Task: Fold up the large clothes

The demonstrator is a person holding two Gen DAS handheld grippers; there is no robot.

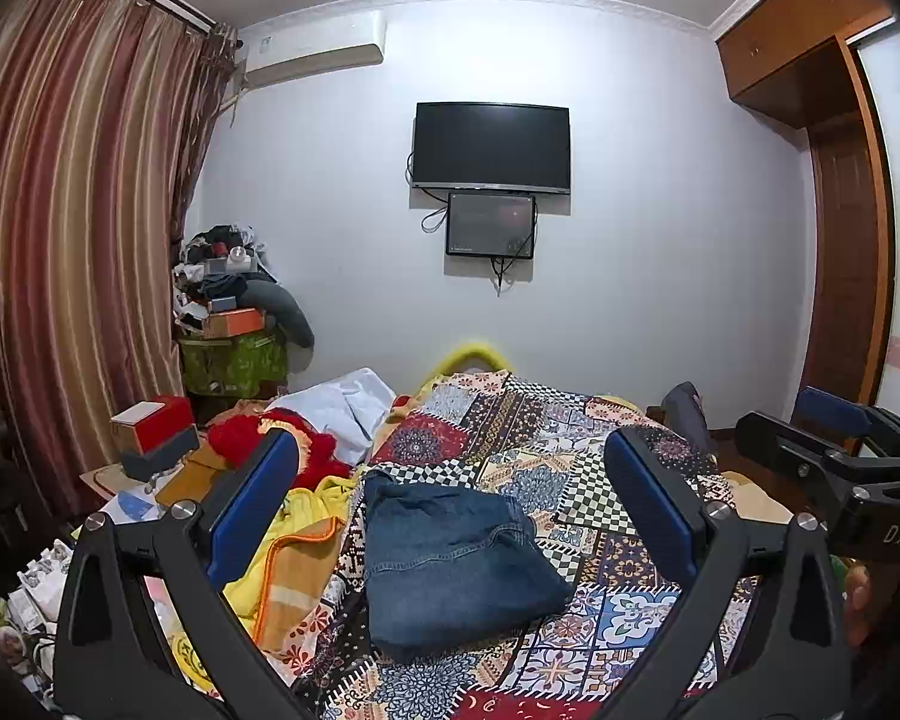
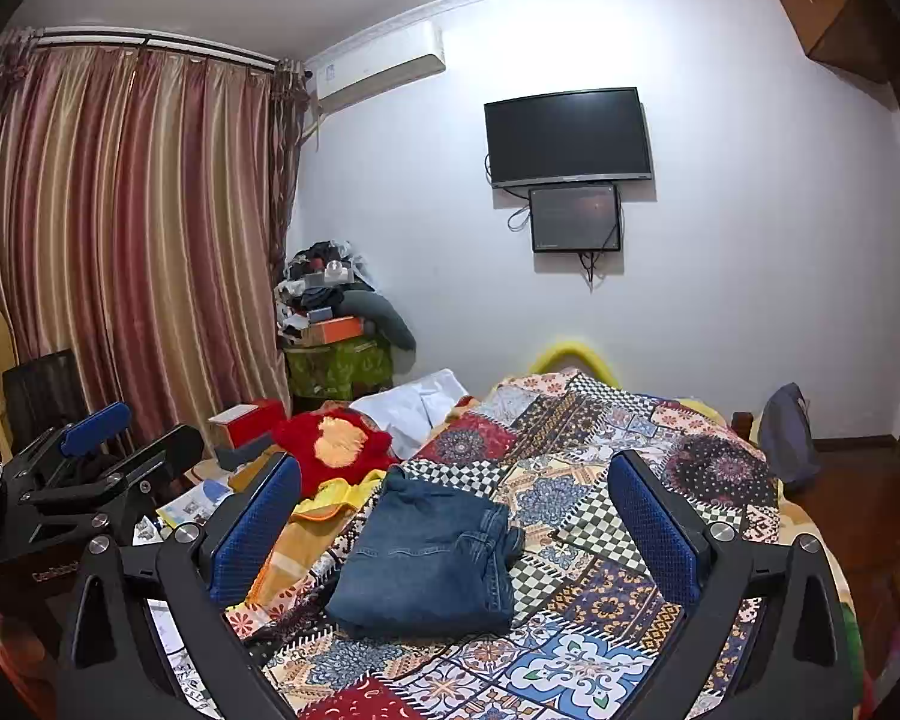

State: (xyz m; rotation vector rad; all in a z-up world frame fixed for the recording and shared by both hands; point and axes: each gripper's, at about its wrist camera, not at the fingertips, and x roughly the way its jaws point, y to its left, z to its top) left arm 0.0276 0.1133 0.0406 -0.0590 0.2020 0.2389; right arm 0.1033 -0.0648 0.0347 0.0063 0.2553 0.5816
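A pair of blue jeans [image 1: 456, 564] lies folded into a compact stack on the patchwork bed cover [image 1: 576, 450]. My left gripper [image 1: 450, 456] hovers above and before the jeans, open wide, nothing between its blue pads [image 1: 252, 510]. In the right wrist view the same folded jeans [image 2: 432, 564] rest on the cover [image 2: 600, 480], and my right gripper [image 2: 453, 471] is open wide over them, touching nothing. The right gripper's body [image 1: 834, 462] shows at the right edge of the left view; the left gripper's body [image 2: 90, 468] shows at the left of the right view.
A red knitted garment [image 2: 336, 450], a yellow cloth [image 1: 294, 546] and a white cloth [image 1: 348, 408] lie left of the jeans. Boxes [image 1: 156, 426] sit on a bedside table. A cluttered pile [image 1: 234, 300] stands in the corner by striped curtains [image 1: 72, 228]. A dark bag [image 2: 786, 432] leans at the bed's far right.
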